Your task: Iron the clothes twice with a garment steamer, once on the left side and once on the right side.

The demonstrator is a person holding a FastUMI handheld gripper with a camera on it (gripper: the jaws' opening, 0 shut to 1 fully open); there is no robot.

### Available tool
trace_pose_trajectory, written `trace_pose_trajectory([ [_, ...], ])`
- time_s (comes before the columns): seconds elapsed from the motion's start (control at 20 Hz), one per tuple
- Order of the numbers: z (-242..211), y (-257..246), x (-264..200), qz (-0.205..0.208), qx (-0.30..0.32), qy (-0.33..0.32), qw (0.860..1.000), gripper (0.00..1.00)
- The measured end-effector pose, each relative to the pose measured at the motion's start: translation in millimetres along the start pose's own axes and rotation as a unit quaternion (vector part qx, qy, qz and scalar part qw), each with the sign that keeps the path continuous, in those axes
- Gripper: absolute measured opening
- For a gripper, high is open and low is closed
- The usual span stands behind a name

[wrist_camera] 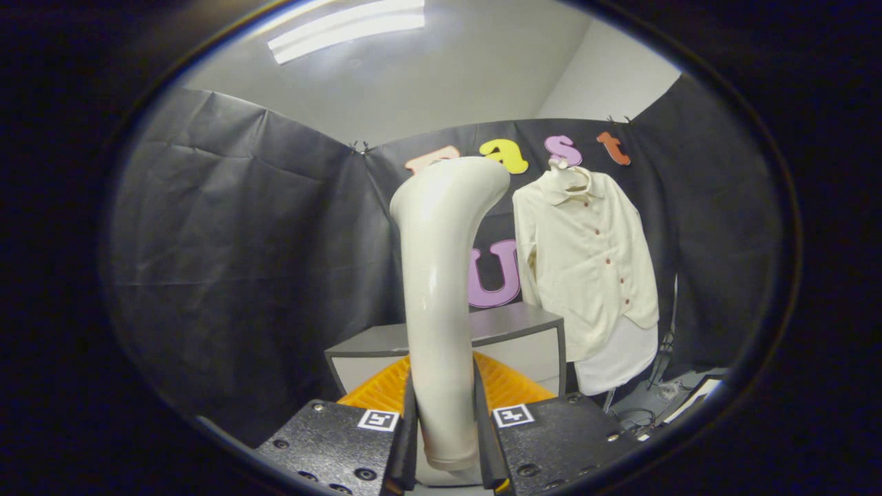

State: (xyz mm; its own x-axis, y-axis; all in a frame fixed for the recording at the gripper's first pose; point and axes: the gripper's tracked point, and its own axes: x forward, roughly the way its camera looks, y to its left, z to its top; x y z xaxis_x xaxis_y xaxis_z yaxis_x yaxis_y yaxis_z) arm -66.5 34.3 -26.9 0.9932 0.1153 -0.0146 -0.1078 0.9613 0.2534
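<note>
Black cloth wall all round, white ceiling w/ a strip light at 11 o'clock. Grey-topped cabinet just beyond the fingers; whether it holds anything, can't tell. Gripper pinches the cream garment steamer upright, both fingers pressed on its handle. Cream shirt hangs at 2 o'clock, well apart from the steamer head. Cables on the floor below it.
</note>
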Motion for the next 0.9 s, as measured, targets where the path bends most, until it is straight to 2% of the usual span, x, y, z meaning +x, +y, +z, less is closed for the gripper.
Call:
trace_pose_trajectory([
  [0.9,-16,3,5,-0.013,-0.014,0.017,1.0,0.35],
])
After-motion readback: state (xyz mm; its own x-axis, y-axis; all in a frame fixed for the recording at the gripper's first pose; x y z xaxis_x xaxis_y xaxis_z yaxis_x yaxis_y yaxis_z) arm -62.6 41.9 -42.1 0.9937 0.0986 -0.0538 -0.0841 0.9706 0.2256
